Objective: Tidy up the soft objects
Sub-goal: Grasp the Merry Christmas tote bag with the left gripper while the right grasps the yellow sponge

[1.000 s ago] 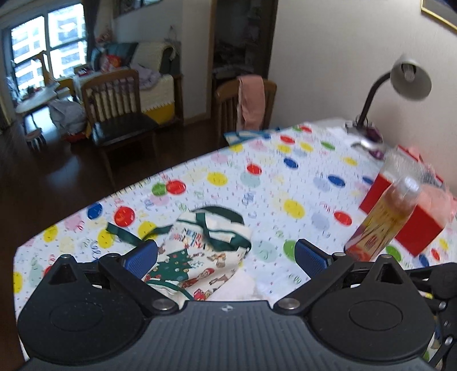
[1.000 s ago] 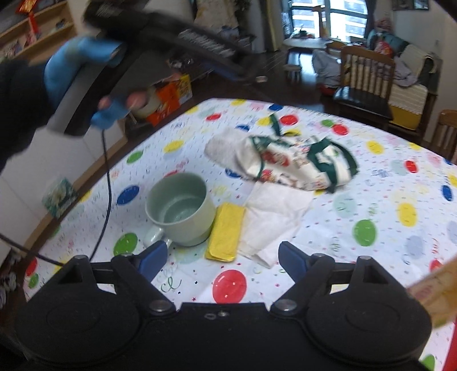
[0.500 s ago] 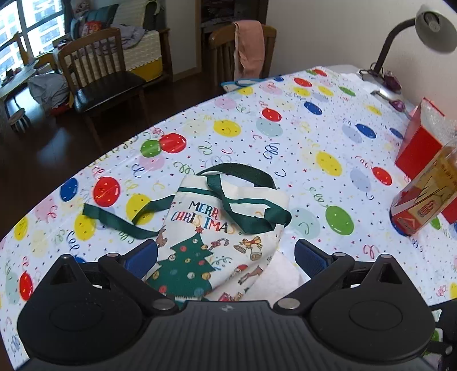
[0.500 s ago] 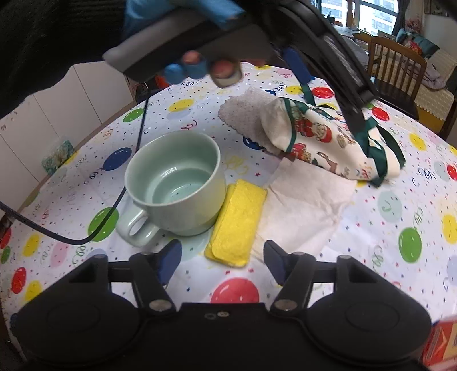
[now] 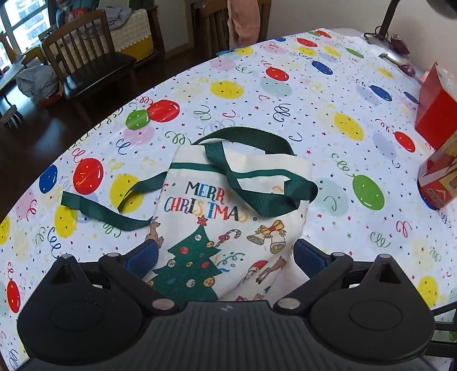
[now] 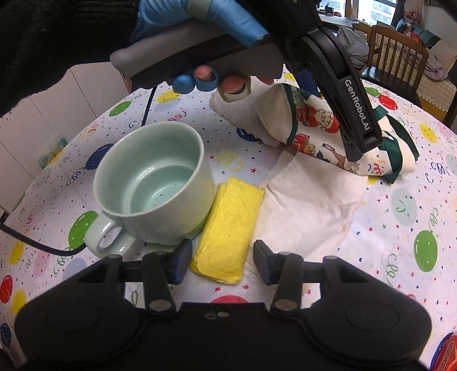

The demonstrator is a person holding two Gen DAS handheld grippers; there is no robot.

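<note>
Straddling limp, light Christmas bag [image 5: 228,217], left gripper [image 5: 225,256] wide, closing; right gripper [image 6: 221,261] narrowing, unclamped, around soft yellow cloth [image 6: 228,228] (pinch folded edges).

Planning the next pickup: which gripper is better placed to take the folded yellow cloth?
Right. The right gripper straddles the folded yellow cloth's near end, jaws closing; the left gripper is at the Christmas-print fabric bag.

This is a home, an open dining and living room. A table [image 5: 314,94] wears a balloon-print party cloth, wooden chairs [image 5: 85,57] stand around it on a dark wood floor [image 5: 42,134], a cluttered sofa [image 5: 125,25] sits by a window [image 5: 25,25], and a desk lamp [image 5: 391,20] stands beside the wall.
</note>
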